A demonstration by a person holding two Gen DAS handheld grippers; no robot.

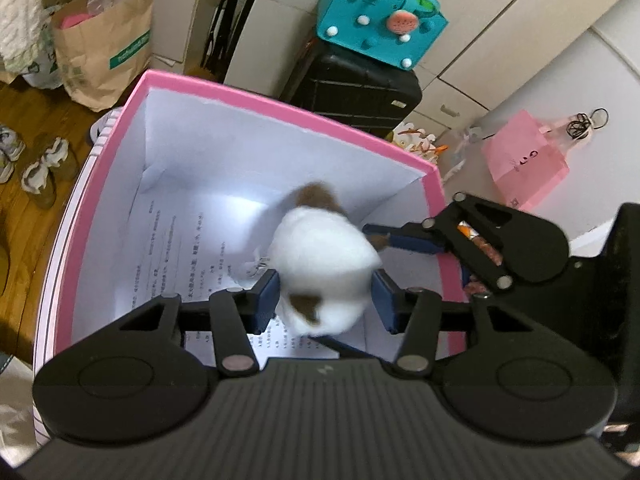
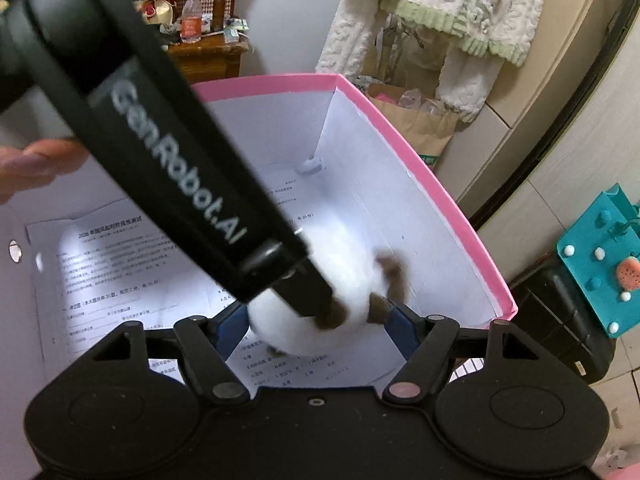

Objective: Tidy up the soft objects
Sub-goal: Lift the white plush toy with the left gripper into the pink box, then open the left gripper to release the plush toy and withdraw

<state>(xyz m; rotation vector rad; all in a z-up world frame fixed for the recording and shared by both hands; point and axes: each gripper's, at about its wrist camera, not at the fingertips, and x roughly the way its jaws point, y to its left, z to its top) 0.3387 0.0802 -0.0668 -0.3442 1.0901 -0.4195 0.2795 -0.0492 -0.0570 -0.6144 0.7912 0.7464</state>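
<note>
- Plush toy [image 1: 324, 264], white with brown patches: blurred, inside the pink box [image 1: 256, 100], above the printed sheets [image 1: 168, 256] lining its floor.
- Left gripper [image 1: 326, 300]: jaws spread, pads flanking the toy; contact cannot be told.
- Right gripper [image 2: 316, 320]: jaws spread either side of the toy; grip not evident.
- Progress: one soft item apparently being deposited; no others visible in the box; remaining items out of view.

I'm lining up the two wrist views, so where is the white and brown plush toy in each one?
Left wrist: plush toy at centre, inside the pink box, between the blue fingers.
Right wrist: plush toy low centre, partly behind the black handle.
Shared landmark: the teal bag.
</note>
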